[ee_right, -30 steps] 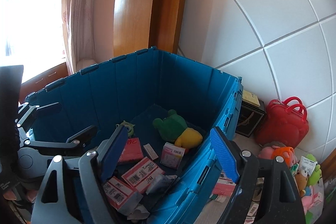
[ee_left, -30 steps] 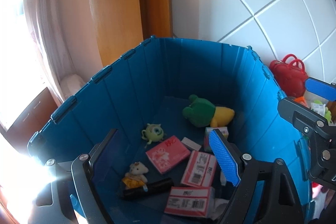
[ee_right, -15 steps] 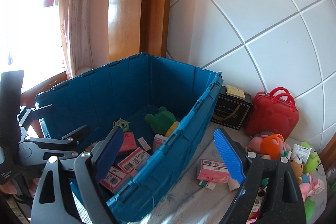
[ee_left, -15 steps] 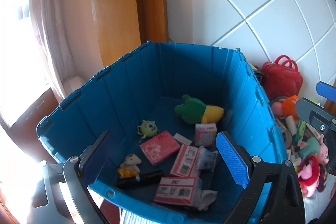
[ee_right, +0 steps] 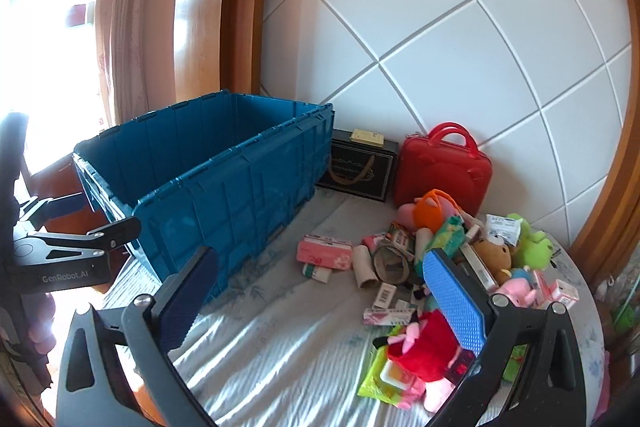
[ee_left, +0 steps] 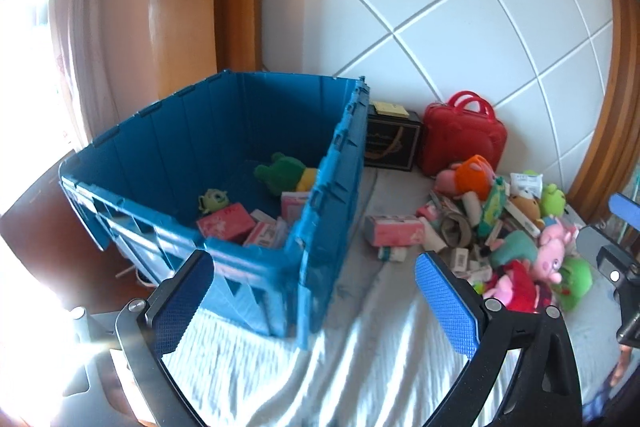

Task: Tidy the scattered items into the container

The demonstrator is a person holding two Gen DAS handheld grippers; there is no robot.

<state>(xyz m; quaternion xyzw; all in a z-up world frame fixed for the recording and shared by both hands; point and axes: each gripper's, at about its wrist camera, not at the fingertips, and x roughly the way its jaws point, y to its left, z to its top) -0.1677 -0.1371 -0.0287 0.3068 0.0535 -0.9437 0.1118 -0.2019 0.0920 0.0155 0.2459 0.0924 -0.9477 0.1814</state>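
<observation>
Both ribbed-pad grippers, left gripper point(ee_left: 316, 303) and right gripper point(ee_right: 320, 303), are opening wide, empty; one rectangular blue plastic crate point(ee_right: 224, 187) is sitting beside one plush-and-carton pile point(ee_right: 448, 267)

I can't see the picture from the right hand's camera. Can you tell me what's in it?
A heap of scattered toys and small boxes lies on a pale cloth, beside a big blue container. The right gripper is empty, its jaws opening wide. A red handbag and a dark box stand against the white tiled wall.

Two wrist views, angled down, sharing blue bin point(ee_left: 224, 147) and toy pile point(ee_right: 448, 259).
</observation>
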